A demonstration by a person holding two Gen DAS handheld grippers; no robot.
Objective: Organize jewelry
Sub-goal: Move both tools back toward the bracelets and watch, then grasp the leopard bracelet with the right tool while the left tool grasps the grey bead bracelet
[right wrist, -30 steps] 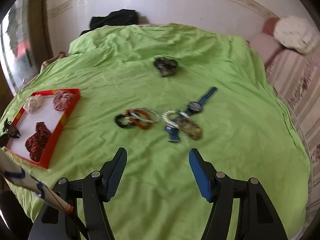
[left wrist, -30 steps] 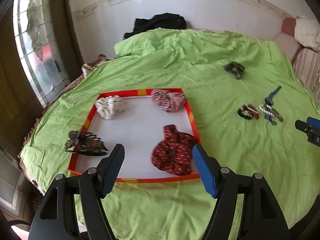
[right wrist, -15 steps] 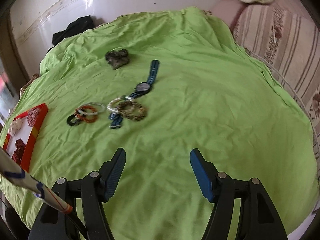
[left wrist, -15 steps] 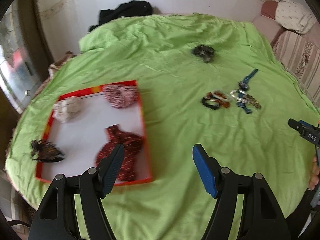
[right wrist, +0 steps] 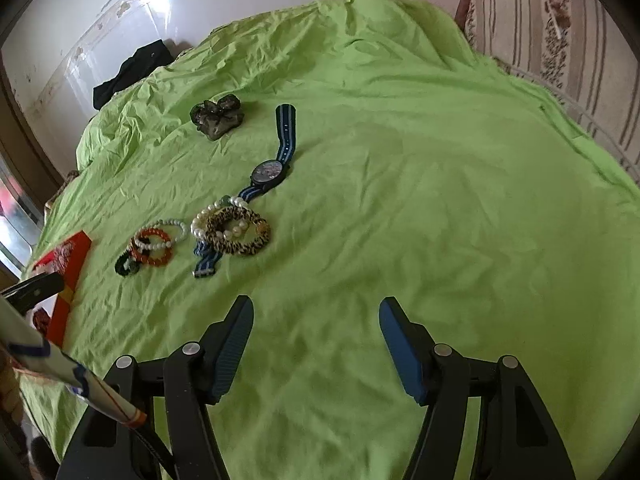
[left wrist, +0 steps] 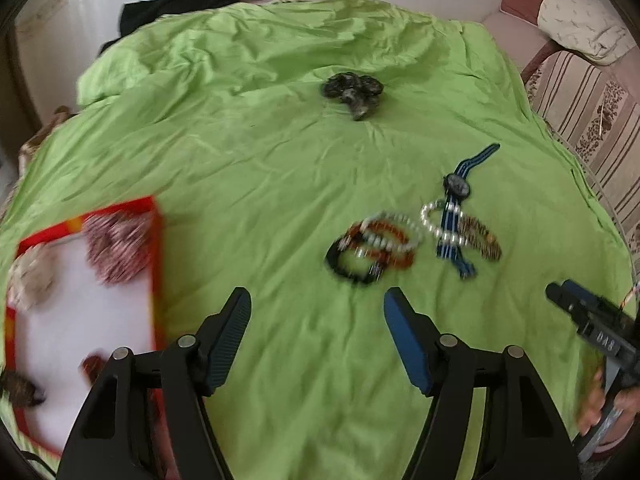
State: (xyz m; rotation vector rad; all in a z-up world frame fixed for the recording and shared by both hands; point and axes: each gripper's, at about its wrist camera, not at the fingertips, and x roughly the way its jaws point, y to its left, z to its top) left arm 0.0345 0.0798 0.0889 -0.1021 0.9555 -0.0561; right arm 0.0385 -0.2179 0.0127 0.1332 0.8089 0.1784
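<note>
Left gripper: jaws closing, nothing between.
Right gripper: jaws closing, nothing between.
Bracelets: on sheet, just beside watch.
Tray: well apart from watch.

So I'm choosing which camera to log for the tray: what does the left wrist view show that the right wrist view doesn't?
Only the left wrist view shows the tray's white floor with the red-and-white scrunchie and cream scrunchie whole, plus the cushion. Only the right wrist view shows the leopard-print scrunchie sharply and a white pole. Both show the green sheet, watch, beaded bracelets and dark scrunchie.
</note>
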